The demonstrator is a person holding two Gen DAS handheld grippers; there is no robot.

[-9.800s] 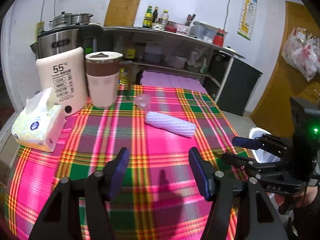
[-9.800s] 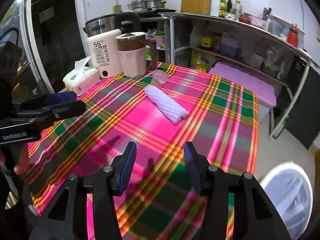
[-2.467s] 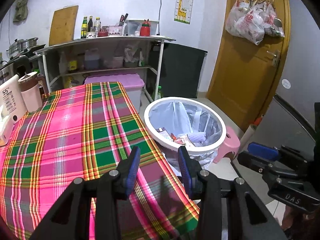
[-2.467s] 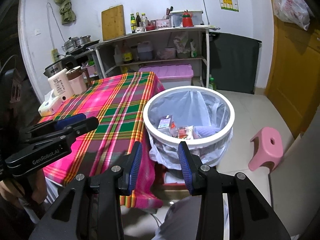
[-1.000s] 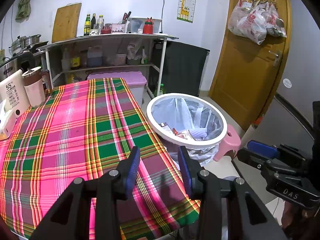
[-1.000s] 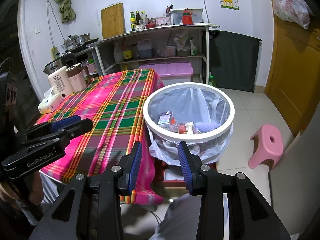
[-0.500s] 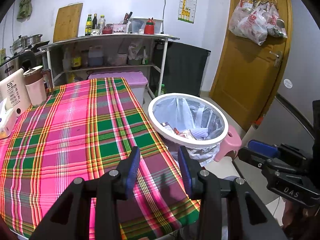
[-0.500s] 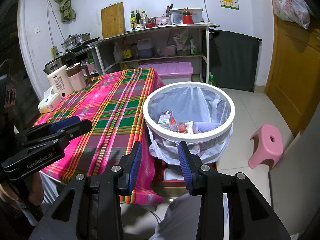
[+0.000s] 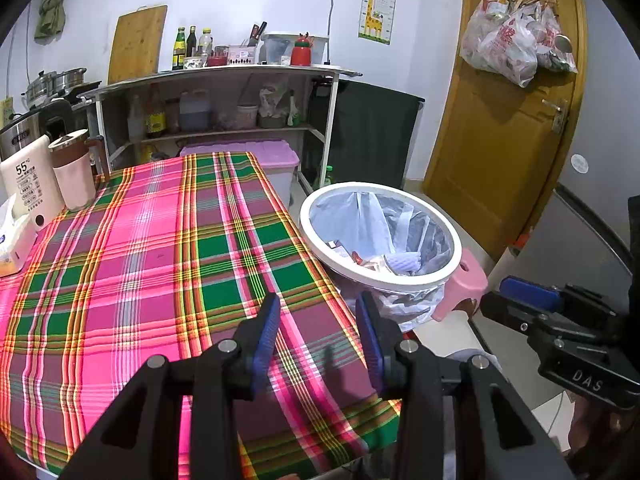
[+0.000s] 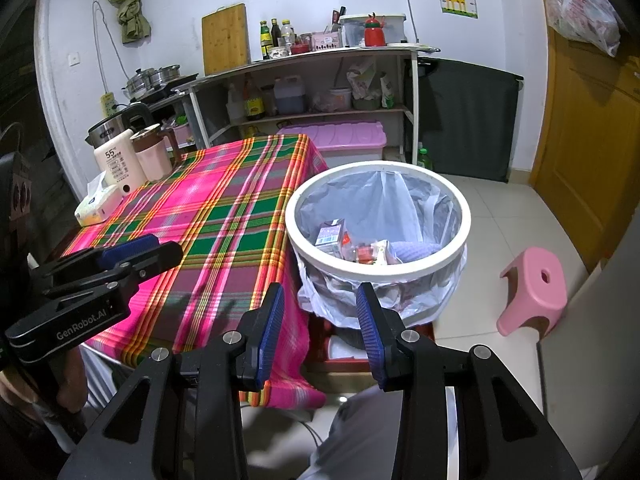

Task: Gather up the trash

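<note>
A round white bin (image 9: 308,216) (image 10: 464,216) lined with a clear bag stands on the floor by the table's right edge. Wrappers and a white foam sleeve (image 10: 412,249) lie inside it. My left gripper (image 9: 318,312) hangs over the near right corner of the plaid tablecloth (image 9: 160,248), jaws apart with nothing between them. My right gripper (image 10: 320,304) hovers just in front of the bin, jaws also apart and empty. Each gripper shows in the other's view, the left gripper (image 10: 136,254) at that frame's left and the right gripper (image 9: 524,300) at that frame's right.
At the table's far left stand a white tissue box (image 9: 12,240), a white dispenser (image 9: 28,178), a pink jug (image 9: 74,170) and a kettle (image 9: 28,128). A pink stool (image 10: 534,286) sits right of the bin. A cluttered shelf (image 10: 312,80) and a wooden door (image 9: 500,120) lie behind.
Since about ten seconds ago, the foam sleeve and the clear wrapper left the tablecloth; the sleeve now lies in the bin. Over the last second nothing has visibly moved.
</note>
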